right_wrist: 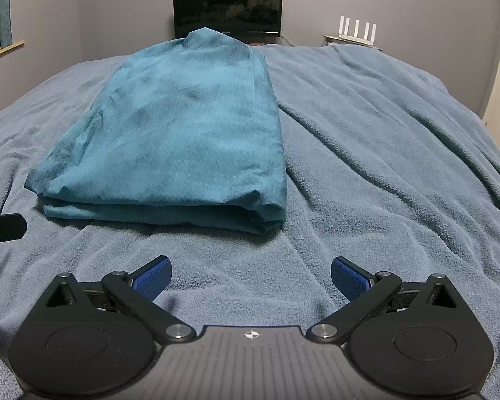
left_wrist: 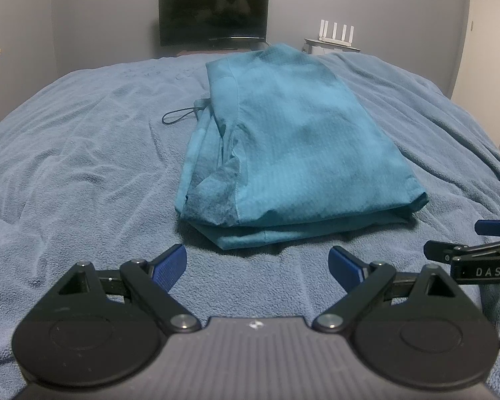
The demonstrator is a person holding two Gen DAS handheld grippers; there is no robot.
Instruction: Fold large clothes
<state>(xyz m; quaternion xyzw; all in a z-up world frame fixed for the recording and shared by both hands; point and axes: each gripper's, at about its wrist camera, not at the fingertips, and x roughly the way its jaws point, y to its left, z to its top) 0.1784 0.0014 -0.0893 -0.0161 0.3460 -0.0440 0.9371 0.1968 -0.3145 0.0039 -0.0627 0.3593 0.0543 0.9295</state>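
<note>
1. The left gripper [left_wrist: 257,263] and the right gripper [right_wrist: 250,275] are both wide open and hold nothing.
2. The teal garment [left_wrist: 283,140] lies folded on the blue blanket [right_wrist: 400,153], just ahead of both.
3. The folding looks nearly done; one more fold would need grabbing its near edge.

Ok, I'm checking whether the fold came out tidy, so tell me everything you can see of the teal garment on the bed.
The teal, thin woven-looking garment lies folded into a long rectangular stack of several layers, resting flat on the blue terry blanket. Its near edge shows stacked folds, slightly puffed at the right corner. The left side is looser, with ruffled layers and a dark drawstring loop trailing onto the blanket. Nothing else touches it; both grippers sit short of it with fingers open.
</note>
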